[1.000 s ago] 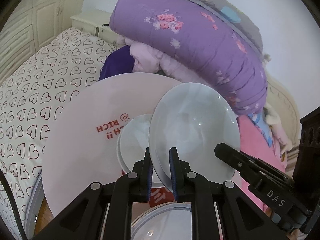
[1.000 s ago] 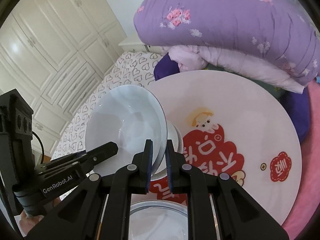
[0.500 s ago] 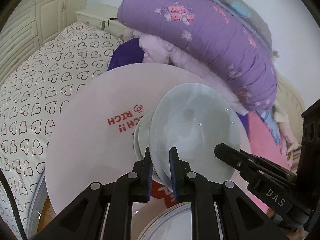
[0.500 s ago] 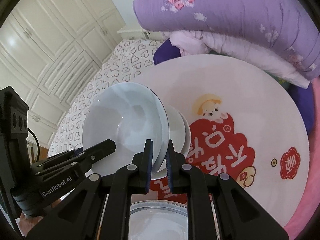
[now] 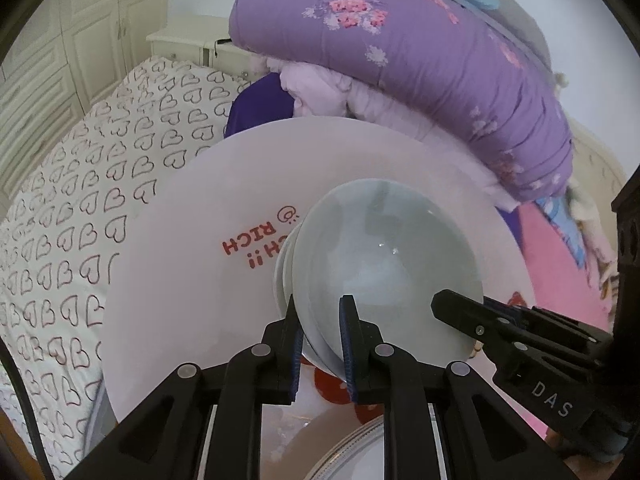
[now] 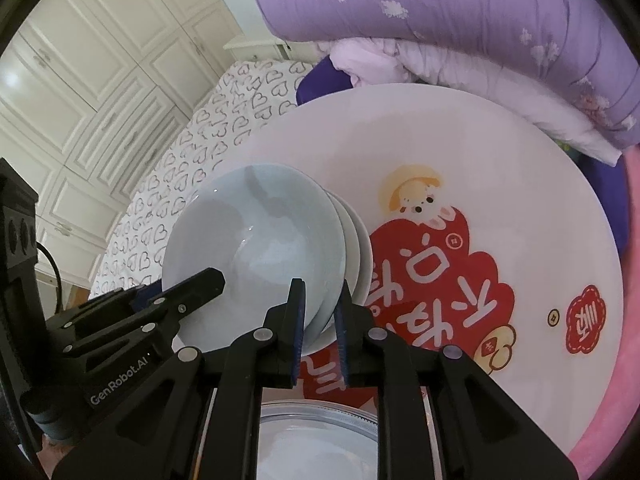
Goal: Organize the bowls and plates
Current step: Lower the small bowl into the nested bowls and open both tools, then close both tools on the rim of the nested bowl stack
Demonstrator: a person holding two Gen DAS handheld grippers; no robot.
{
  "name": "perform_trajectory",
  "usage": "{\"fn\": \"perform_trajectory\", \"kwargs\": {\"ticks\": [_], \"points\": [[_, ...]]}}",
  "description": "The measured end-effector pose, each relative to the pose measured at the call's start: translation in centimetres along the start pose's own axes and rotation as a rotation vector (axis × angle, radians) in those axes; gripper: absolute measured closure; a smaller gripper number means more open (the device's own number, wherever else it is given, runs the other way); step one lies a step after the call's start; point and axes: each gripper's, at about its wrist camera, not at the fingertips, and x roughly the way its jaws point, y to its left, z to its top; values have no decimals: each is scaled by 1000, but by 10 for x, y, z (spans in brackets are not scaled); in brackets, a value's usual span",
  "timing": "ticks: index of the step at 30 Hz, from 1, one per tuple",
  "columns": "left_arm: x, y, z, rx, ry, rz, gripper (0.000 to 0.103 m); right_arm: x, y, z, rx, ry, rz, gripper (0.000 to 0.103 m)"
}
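Observation:
A pale blue bowl is held by its rim from both sides, tilted toward a stack of white bowls on a round white table with red print. My left gripper is shut on the blue bowl's rim. My right gripper is shut on the same bowl, which sits nested against the white bowls. Each gripper shows in the other's view.
A glass-rimmed dish lies below the grippers at the table's near edge. A bed with a heart-print sheet and a rolled purple quilt lies behind the table. White wardrobes stand at the left.
Both grippers moved the blue bowl forward and down. It went from apart from the white bowls to nested against them.

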Motion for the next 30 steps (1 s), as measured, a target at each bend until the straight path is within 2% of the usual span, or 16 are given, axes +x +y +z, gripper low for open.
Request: {"fn": "perform_trajectory", "kwargs": {"ticks": [6, 8, 12, 13, 18, 19, 20, 21, 22, 23, 27, 30], "points": [[6, -7, -3, 25, -20, 39, 85, 5, -2, 2, 6, 12, -3, 86], [10, -8, -4, 32, -14, 39, 81, 5, -2, 2, 5, 11, -6, 83], [17, -5, -5, 24, 2, 40, 79, 4, 0, 2, 0, 2, -5, 78], [19, -5, -5, 21, 6, 36, 78, 3, 0, 2, -2, -1, -2, 73], [18, 1, -2, 0, -13, 46, 45, -2, -4, 3, 6, -32, 9, 53], [17, 4, -2, -14, -17, 47, 42, -4, -5, 3, 11, -41, 8, 40], [17, 7, 0, -31, -17, 48, 35, -7, -9, 4, 26, -61, 15, 18], [16, 10, 1, -44, -19, 42, 21, -10, -12, 4, 39, -77, 24, 4], [14, 11, 1, -51, -25, 40, 14, -13, -15, 5, 53, -101, 33, 0], [12, 12, 1, -54, -34, 43, 8, -15, -16, 6, 56, -109, 32, 0], [2, 12, -5, -61, -65, 37, 1, -22, -18, 6, 65, -132, 48, 0], [-8, 16, -12, -83, -84, 20, 1, -28, -20, 5, 72, -148, 65, 0]]}}
